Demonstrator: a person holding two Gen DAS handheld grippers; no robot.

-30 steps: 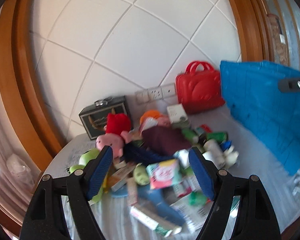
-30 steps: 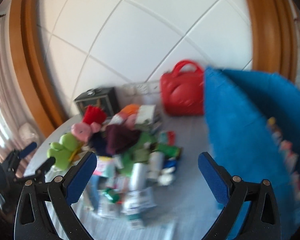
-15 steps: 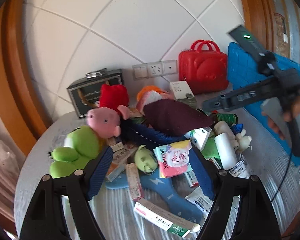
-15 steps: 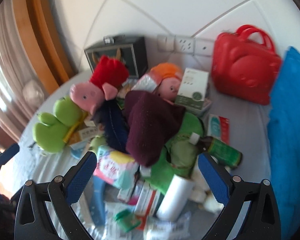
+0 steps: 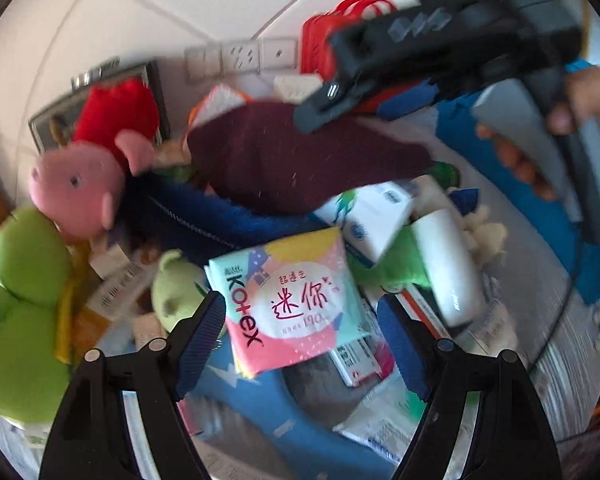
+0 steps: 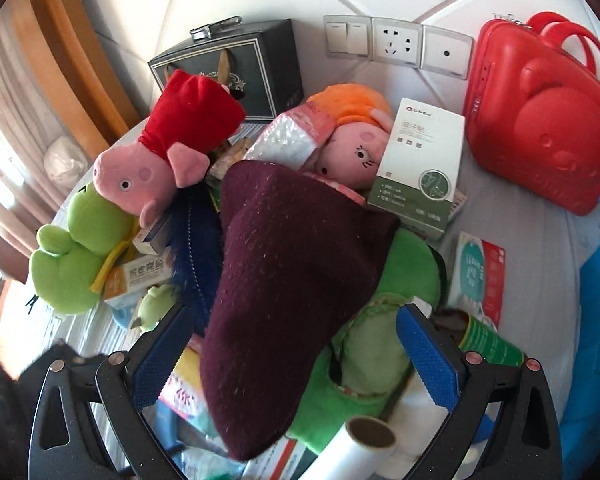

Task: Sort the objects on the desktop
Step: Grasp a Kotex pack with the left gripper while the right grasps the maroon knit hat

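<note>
Both our grippers have dropped toward the heap since a second ago, so the wall fills less of each view and the pile fills more. Our left gripper (image 5: 300, 334) now hangs with its jaws apart over the Kotex pack (image 5: 296, 304), whose lower edge lies between the blue pads without either pad pressing it. That pack rests on a blue star-printed item (image 5: 260, 400), just beside a small green toy head (image 5: 176, 288) on its left and a white roll (image 5: 448, 264) on its right. Behind it lie the navy cloth (image 5: 204, 216) and the maroon knit cloth (image 5: 292, 160). Our right gripper (image 6: 292, 352) also stands wide, and the maroon knit cloth (image 6: 292, 280) runs down between its pads, draped over a green plush (image 6: 364, 360); we cannot tell whether the left pad touches it. Farther back sit the pink pig toy (image 6: 140, 176), the white-and-green box (image 6: 420, 168) and the red case (image 6: 540, 120) by the wall. In the left view the right gripper's body (image 5: 440, 48) crosses the top, held by a hand (image 5: 580, 100).
</note>
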